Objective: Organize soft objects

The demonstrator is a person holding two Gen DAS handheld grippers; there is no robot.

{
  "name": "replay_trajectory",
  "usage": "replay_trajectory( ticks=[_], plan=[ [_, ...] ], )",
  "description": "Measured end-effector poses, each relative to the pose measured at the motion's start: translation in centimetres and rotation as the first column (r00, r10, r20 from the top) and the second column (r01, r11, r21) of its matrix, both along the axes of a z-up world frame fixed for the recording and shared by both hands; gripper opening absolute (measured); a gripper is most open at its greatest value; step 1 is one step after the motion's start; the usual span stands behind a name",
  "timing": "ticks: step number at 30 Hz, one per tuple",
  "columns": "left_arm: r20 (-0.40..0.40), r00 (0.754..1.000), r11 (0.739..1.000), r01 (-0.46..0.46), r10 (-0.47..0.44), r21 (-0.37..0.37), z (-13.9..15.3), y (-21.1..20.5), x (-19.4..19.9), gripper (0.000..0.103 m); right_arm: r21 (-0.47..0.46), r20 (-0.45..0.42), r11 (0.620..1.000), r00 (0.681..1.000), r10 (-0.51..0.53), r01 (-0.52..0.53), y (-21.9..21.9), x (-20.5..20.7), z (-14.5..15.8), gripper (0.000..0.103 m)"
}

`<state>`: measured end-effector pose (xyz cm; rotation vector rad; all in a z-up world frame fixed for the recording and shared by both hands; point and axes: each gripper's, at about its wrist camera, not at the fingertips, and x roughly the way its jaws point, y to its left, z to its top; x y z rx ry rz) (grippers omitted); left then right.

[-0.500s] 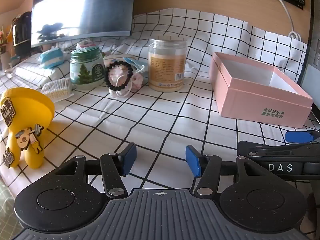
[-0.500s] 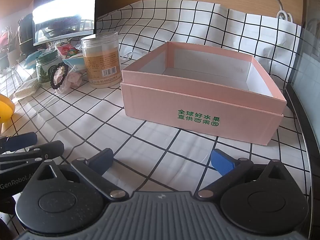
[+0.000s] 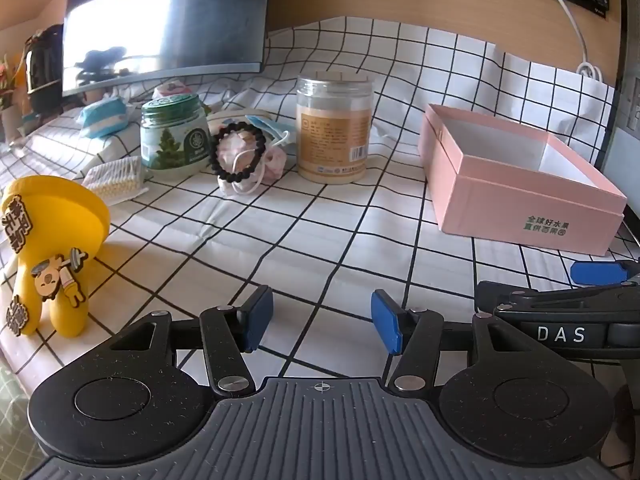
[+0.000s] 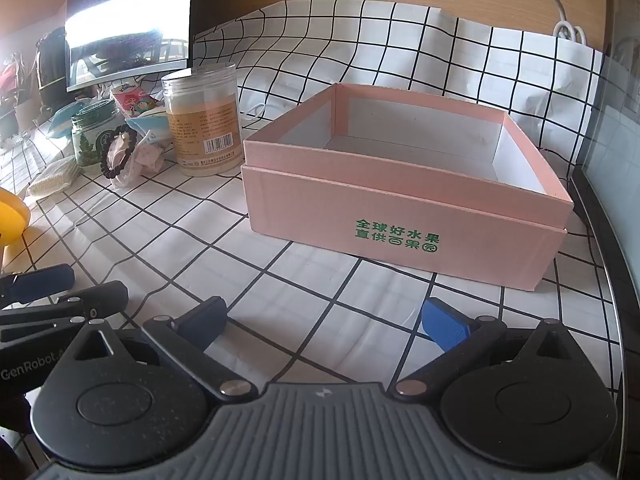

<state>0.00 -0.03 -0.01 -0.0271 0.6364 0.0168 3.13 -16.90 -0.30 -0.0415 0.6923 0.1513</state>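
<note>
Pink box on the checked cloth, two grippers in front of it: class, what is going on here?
A person holds two grippers over a checked tablecloth, apparently to sort soft things. Both the left gripper and the right gripper are open and hold nothing. The pink box looks empty. The soft things, a face mask and a tissue pack, lie untouched among the jars at the back.

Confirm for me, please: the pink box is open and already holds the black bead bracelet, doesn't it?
Not quite: the pink box is open but empty, as the right wrist view shows. The black bead bracelet sits on the checked cloth between the two jars.
</note>
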Motion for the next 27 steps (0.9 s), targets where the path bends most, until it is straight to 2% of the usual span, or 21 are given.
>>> replay_trajectory(
  ticks=[27],
  plan=[
    [0.003,1.000,1.000,0.000,0.000,-0.002,0.20,-0.04,-0.30,0.059,-0.001,0.000,1.000,1.000,0.000,0.000,0.00,0.00,0.03,0.103]
  ],
)
